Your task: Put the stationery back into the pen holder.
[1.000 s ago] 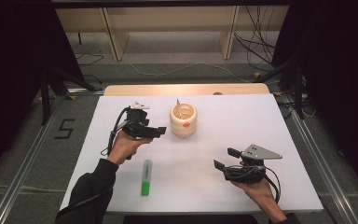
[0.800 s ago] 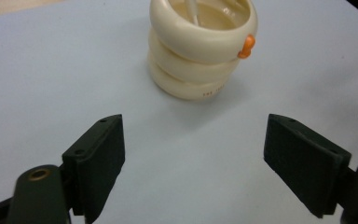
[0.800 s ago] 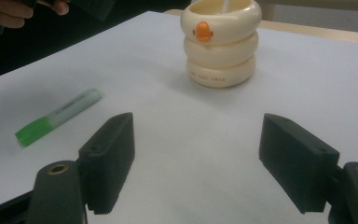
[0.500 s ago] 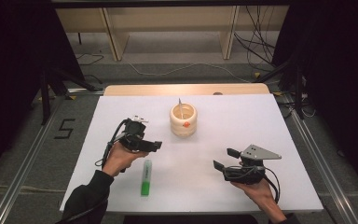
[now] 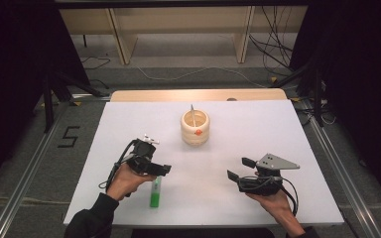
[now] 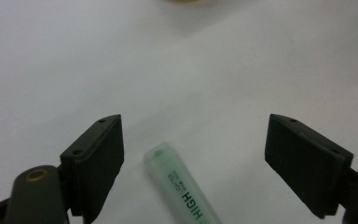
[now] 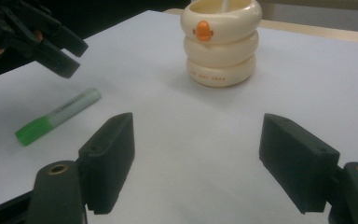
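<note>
Since a second ago my left gripper (image 5: 164, 170) has pulled back from the cup (image 5: 195, 127) toward me and come down over the green marker (image 5: 155, 192). My right gripper (image 5: 238, 169) has stayed where it was.

Biggest first: the white table (image 5: 287, 129) holds everything. The cup stands near the middle of it, with a thin stick poking out of the top, and it looks like three fat rings with a little orange duck bill on the side (image 7: 203, 31).

The green marker lies flat on the table, on my side of the cup and off to the left. Its long way runs from me toward the cup, a bit tilted. The clear cap end (image 6: 161, 156) is the far end.

My left gripper (image 6: 193, 154) hangs right above that cap end, not touching it. Both jaws are spread wide, and the marker sits between them, closer to the left jaw.

My right gripper (image 7: 196, 156) is spread wide too and holds nothing. It is well away from the marker (image 7: 58, 115), on the other side of the cup.

So I think my left hand should grab it: slide a little to center the marker, go down, then squeeze across its thin side.
</note>
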Tool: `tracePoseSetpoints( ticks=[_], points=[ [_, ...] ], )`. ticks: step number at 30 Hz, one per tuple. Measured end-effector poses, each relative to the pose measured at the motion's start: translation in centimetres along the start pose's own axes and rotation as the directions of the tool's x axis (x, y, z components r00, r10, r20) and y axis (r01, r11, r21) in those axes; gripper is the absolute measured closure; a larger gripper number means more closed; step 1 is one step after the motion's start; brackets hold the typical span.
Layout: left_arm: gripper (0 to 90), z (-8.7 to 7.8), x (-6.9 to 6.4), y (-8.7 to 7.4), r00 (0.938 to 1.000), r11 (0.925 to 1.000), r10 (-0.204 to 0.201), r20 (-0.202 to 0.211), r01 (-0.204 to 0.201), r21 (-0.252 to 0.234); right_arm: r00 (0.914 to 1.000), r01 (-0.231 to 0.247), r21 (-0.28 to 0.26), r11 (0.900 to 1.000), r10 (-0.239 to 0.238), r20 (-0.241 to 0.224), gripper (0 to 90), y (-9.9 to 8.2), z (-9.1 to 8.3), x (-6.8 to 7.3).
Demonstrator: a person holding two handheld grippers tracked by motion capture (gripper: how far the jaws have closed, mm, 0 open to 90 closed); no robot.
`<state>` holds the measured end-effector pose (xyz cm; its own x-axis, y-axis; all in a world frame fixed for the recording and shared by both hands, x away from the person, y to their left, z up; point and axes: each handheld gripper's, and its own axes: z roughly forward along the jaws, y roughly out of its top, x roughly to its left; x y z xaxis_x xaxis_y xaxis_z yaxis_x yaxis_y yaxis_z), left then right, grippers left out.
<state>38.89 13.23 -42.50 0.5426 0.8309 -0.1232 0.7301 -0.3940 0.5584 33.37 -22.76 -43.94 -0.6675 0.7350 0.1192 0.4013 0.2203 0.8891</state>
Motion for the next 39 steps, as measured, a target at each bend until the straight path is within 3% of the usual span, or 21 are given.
tracePoseSetpoints(
  ticks=[4,7,18,22,27,39],
  points=[
    [19.3,0.2,-0.3,-0.7,1.0000,0.9998,0.004,0.001,-0.004,0.019,1.0000,-0.001,0.001,1.0000,0.001,0.001,27.5,0.0,0.0,0.1],
    [19.3,0.4,-0.6,-1.1,0.9995,0.9984,0.030,-0.009,-0.029,0.048,1.0000,-0.001,0.002,1.0000,0.001,0.001,27.5,0.0,0.1,0.0],
    [19.7,0.7,-1.2,-2.2,0.9991,0.9944,0.038,-0.021,-0.035,0.100,1.0000,0.002,0.000,1.0000,-0.002,0.002,27.5,0.0,0.1,0.1],
    [20.7,0.7,-1.2,-2.8,0.9985,0.9905,0.052,-0.019,-0.049,0.128,1.0000,0.003,0.000,1.0000,-0.003,0.000,27.4,0.0,0.1,0.2],
    [21.7,0.8,-0.9,-3.3,0.9990,0.9886,0.042,-0.018,-0.039,0.145,1.0000,0.004,0.001,1.0000,-0.004,0.001,27.4,0.0,0.1,0.1],
    [22.8,1.5,-1.4,-4.2,0.9986,0.9777,0.049,-0.021,-0.043,0.205,0.9999,0.011,0.006,0.9999,-0.011,0.000,27.4,-0.1,0.2,0.3]
  ],
)
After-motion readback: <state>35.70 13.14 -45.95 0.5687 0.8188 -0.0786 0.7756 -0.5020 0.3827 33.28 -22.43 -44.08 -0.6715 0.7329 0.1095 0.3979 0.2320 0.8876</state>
